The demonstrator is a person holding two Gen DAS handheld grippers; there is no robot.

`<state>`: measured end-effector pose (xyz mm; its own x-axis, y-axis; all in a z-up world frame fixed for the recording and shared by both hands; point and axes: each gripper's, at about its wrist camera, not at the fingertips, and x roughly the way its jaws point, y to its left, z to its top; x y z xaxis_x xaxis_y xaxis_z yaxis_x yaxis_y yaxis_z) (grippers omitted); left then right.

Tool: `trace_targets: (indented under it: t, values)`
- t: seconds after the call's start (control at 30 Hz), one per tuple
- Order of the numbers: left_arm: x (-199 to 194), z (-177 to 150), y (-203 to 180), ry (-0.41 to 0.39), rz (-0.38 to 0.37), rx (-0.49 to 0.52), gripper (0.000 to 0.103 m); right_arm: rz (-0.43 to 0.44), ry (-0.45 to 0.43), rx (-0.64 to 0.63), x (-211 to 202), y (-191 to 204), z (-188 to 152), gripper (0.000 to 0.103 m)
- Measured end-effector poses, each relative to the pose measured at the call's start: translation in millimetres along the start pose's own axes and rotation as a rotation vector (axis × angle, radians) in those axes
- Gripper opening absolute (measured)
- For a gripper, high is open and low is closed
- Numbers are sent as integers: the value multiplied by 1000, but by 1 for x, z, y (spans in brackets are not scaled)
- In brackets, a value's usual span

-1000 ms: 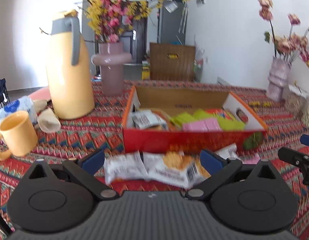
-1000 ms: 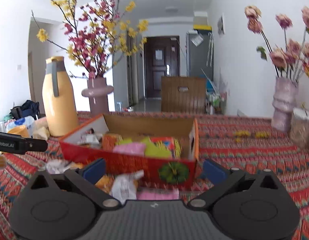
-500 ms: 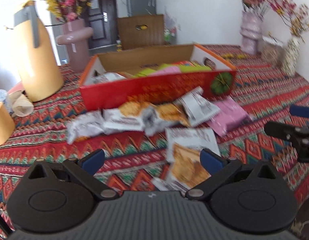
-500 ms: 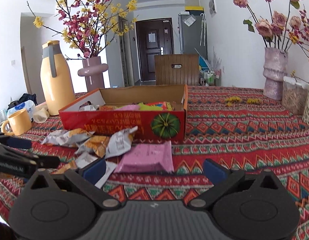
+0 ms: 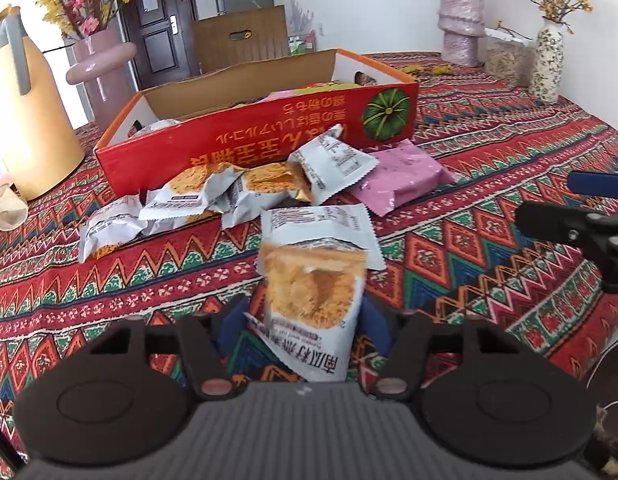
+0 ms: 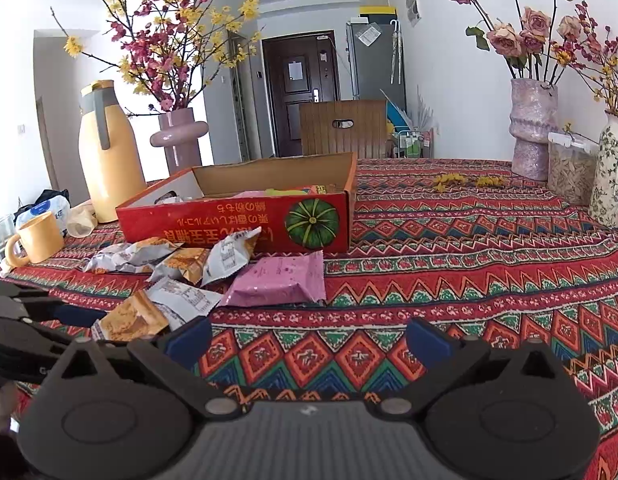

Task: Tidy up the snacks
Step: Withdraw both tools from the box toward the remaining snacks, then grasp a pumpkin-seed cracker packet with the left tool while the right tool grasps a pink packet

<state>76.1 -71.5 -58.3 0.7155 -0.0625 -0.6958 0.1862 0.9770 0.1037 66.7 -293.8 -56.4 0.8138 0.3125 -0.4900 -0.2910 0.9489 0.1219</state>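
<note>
My left gripper [image 5: 305,330] is shut on a grey-and-orange snack packet [image 5: 313,300], which also shows in the right wrist view [image 6: 129,320]. Several more grey snack packets [image 5: 213,196] and a pink packet [image 5: 401,176] lie on the patterned tablecloth in front of a red cardboard box [image 5: 269,136] that holds other snacks. My right gripper [image 6: 307,338] is open and empty above the cloth, to the right of the packets; the pink packet [image 6: 281,280] lies ahead of it, in front of the box [image 6: 237,220].
A yellow jug [image 6: 109,152], a yellow mug [image 6: 37,238] and a pink vase [image 6: 179,140] stand left of the box. Vases [image 6: 533,132] and a jar [image 6: 569,168] stand at the far right. The right gripper shows at the right edge of the left wrist view [image 5: 589,216].
Both grippers have pulled back from the box toward the table's near side. My left gripper has closed on a snack packet that lay loose before.
</note>
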Motion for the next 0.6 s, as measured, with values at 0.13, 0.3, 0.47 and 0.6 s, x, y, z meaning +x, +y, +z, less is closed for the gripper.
trace_targets:
  t: [0.13, 0.3, 0.47, 0.6]
  values:
    - [-7, -1, 1, -23, -11, -8, 49, 5, 5, -1, 1, 1, -1, 103]
    - [-21, 1, 9, -67, -13, -30, 49, 7, 15, -13, 5, 5, -1, 103]
    - [-31, 8, 24, -117, 9, -66, 49, 1, 26, -48, 15, 11, 6, 103]
    - [-37, 14, 36, -151, 37, -99, 49, 2, 39, -100, 30, 19, 18, 103]
